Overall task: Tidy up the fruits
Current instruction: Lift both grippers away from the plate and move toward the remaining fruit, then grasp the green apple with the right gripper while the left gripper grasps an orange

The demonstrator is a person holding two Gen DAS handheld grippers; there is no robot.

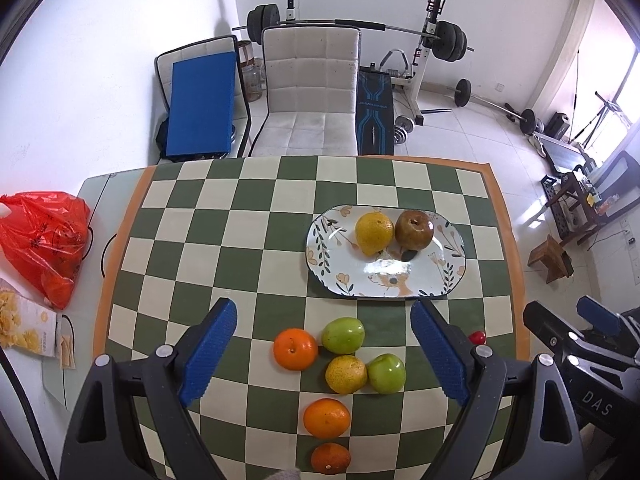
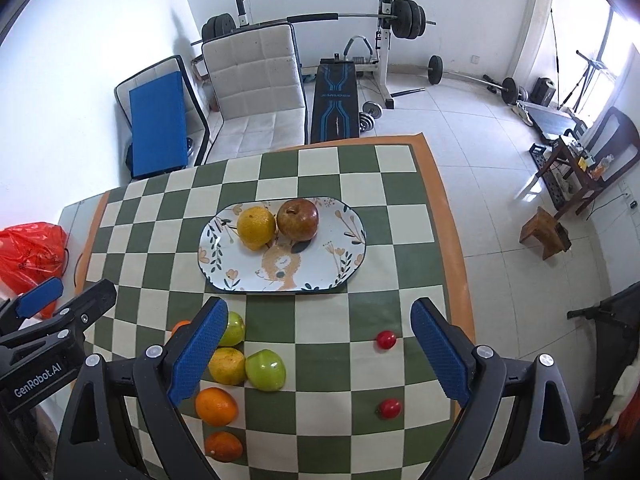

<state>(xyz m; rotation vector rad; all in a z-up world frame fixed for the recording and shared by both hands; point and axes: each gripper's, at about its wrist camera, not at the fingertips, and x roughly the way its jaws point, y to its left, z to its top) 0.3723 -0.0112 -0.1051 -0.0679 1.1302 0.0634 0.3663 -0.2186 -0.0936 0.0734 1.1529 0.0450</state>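
An oval floral plate [image 1: 348,280] [image 2: 332,264] on the checked cloth holds a yellow citrus [image 1: 374,232] [image 2: 256,226] and a brown apple [image 1: 414,228] [image 2: 298,220]. Loose fruit lies nearer: three oranges [image 1: 295,349] [image 1: 326,417] [image 1: 330,457], two green apples [image 1: 343,335] [image 1: 386,373], a yellow citrus [image 1: 346,374] [image 2: 227,365] and two small red fruits [image 2: 386,339] [image 2: 390,408]. My left gripper [image 1: 324,350] is open above the loose fruit and holds nothing. My right gripper [image 2: 316,354] is open and empty over the cloth, right of that fruit.
A red plastic bag [image 1: 44,236] and a snack box [image 1: 24,326] lie off the cloth's left edge. The table's far edge meets a white chair [image 1: 310,92]. Gym equipment [image 1: 432,40] stands beyond. The cloth's right edge [image 2: 460,280] drops to the tiled floor.
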